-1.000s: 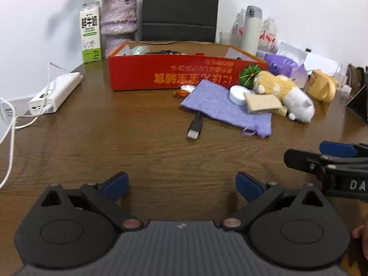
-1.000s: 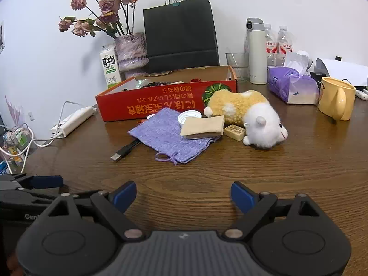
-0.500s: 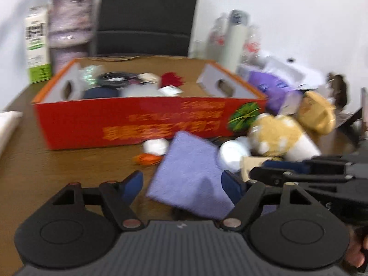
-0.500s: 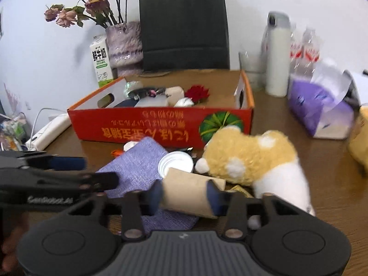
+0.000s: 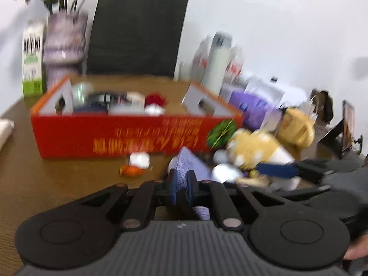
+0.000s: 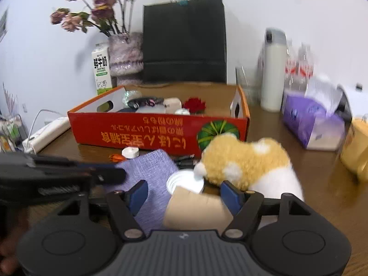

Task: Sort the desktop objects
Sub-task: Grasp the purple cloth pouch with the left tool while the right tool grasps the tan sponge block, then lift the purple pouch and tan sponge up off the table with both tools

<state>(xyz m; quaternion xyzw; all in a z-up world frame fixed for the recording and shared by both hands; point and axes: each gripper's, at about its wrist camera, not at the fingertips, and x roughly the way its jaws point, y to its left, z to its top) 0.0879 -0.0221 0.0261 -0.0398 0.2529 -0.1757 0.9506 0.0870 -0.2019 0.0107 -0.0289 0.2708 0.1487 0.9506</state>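
My left gripper (image 5: 181, 187) is shut on the purple cloth pouch (image 5: 192, 163), pinching its edge; the pouch also shows in the right wrist view (image 6: 149, 172). My right gripper (image 6: 184, 194) is open, its fingers on either side of a tan wallet-like block (image 6: 197, 209) that lies on the pouch. A white lid (image 6: 185, 181) and a yellow-and-white plush toy (image 6: 248, 163) lie just beyond. The red cardboard box (image 6: 158, 133) with several items inside stands behind them; it also shows in the left wrist view (image 5: 115, 135).
A small white disc (image 6: 130, 153) and an orange bit (image 6: 117, 158) lie before the box. A purple tissue box (image 6: 312, 124), a yellow mug (image 6: 355, 151), a white flask (image 6: 273, 73), a vase (image 6: 125, 55), a milk carton (image 6: 101, 69) and a power strip (image 6: 46, 134) ring the table.
Both grippers moved forward to the pouch. The left gripper closed on the pouch's edge. The right gripper's fingers came around the tan block, narrowed, then widened again.
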